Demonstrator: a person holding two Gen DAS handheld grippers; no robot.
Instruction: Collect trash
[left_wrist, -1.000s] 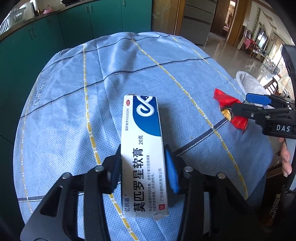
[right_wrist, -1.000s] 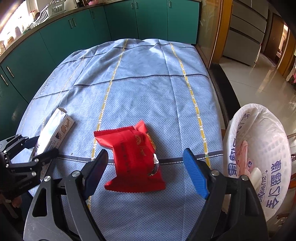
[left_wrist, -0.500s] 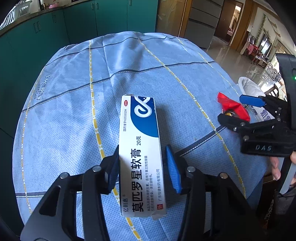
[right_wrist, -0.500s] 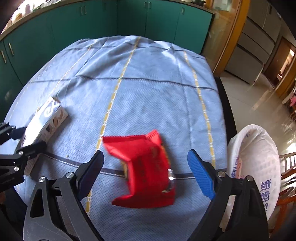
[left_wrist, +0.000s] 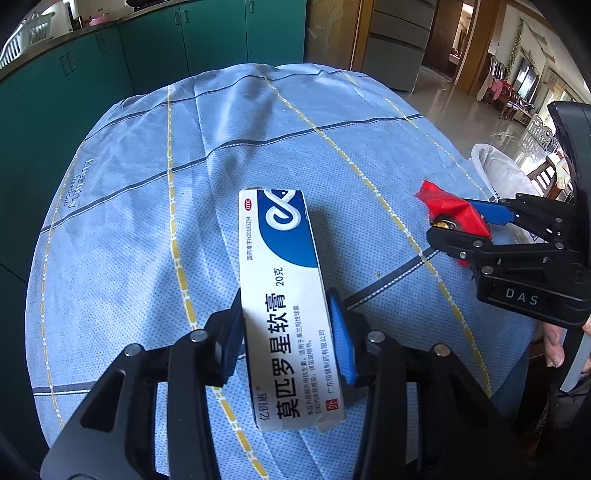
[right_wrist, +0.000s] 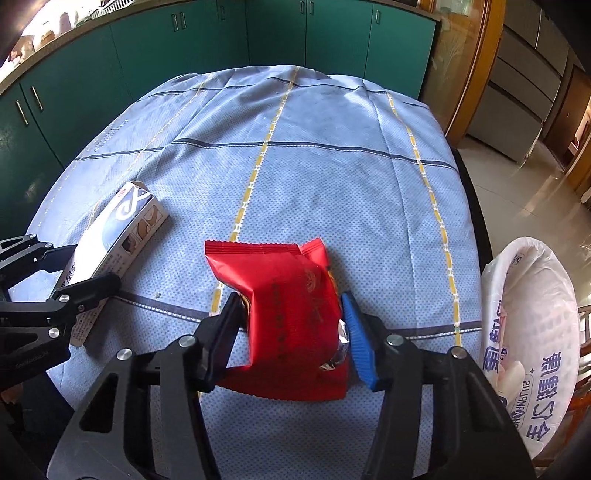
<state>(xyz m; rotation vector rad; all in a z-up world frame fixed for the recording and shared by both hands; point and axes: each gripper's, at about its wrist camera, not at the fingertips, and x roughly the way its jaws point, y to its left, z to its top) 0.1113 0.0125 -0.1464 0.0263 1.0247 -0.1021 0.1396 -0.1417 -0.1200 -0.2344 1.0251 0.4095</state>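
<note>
The right gripper (right_wrist: 288, 332) has just closed on the red wrapper (right_wrist: 284, 306) near the table's (right_wrist: 332, 166) front edge; the left gripper (left_wrist: 286, 332) pinches the box (left_wrist: 284, 295). Both look ready for the bin (right_wrist: 532, 332) at the right edge.

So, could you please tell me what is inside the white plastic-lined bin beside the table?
The white plastic-lined bin holds pale pinkish-white scraps; what they are, and anything beneath them, is hidden.

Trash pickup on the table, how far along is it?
Some trash already lies in the lined bin. In hand: the left gripper clamps the ointment box; the right gripper, jaws just closed, pinches the red wrapper. Left: dropping both in the bin.
</note>
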